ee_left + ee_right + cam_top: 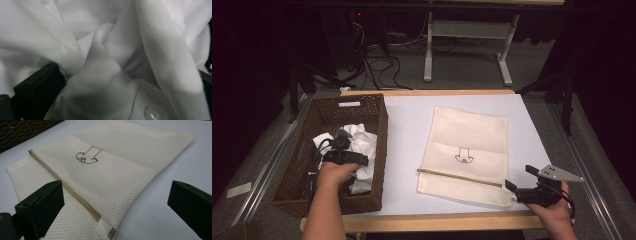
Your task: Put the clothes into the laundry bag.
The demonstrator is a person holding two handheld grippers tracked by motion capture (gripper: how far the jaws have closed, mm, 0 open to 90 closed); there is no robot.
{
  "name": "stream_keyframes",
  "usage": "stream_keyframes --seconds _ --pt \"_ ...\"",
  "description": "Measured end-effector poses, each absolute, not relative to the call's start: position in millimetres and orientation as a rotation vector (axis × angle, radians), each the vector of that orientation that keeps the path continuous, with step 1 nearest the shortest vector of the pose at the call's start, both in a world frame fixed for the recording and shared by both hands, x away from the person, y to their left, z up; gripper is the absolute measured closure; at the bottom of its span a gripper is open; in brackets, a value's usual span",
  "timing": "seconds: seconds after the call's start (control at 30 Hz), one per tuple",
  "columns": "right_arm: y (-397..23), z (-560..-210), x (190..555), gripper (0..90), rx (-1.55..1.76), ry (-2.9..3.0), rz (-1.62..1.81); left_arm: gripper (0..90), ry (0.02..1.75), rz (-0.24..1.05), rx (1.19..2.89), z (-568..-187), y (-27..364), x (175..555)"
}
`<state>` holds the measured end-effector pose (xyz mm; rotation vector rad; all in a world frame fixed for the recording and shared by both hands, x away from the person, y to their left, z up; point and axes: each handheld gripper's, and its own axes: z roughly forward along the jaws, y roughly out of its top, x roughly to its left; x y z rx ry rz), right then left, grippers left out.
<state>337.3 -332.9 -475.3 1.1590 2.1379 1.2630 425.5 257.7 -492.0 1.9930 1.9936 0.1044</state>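
Your left gripper sat down inside the wicker basket at the left of the high view, buried in the white garment. In the left gripper view the jaws stood wide apart, one black jaw at lower left and the other just at the right edge, with bunched white cloth between them. A clear button showed at the bottom of that frame. Couldn't tell whether the pads were pressing the cloth; it looked loose between them, so I read it as open, nothing gripped.

Your right gripper was at lower right of the high view, just beside the near right corner of the cream mesh bag. Jaws were spread wide there too, holding nothing. In the right gripper view the bag's zipper ran diagonally from upper left down to bottom centre, ending between the two jaws. The bag lay flat on the white table, centre of frame, with an arrow mark drawn on it.
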Motion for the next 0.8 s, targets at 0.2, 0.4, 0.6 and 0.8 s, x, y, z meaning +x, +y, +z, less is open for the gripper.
stream_keyframes --seconds 0.2,0.4,0.6,0.8 --pt "-332.1 -476.4 337.4 1.4 1.177 2.137 1.261 18.3 1.982 0.186 2.060 -490.5 255.7 424.3" --pt "-332.3 -476.6 337.4 2.2 1.166 2.139 1.258 33.1 1.931 0.252 2.105 -488.1 252.5 422.3" --pt "-334.8 -477.7 338.5 3.5 1.184 2.141 1.267 50.0 1.901 0.323 2.149 -486.1 249.9 420.4" --pt "-335.8 -476.7 338.0 4.3 1.172 2.130 1.277 60.6 1.892 0.334 2.161 -484.5 249.4 420.2"
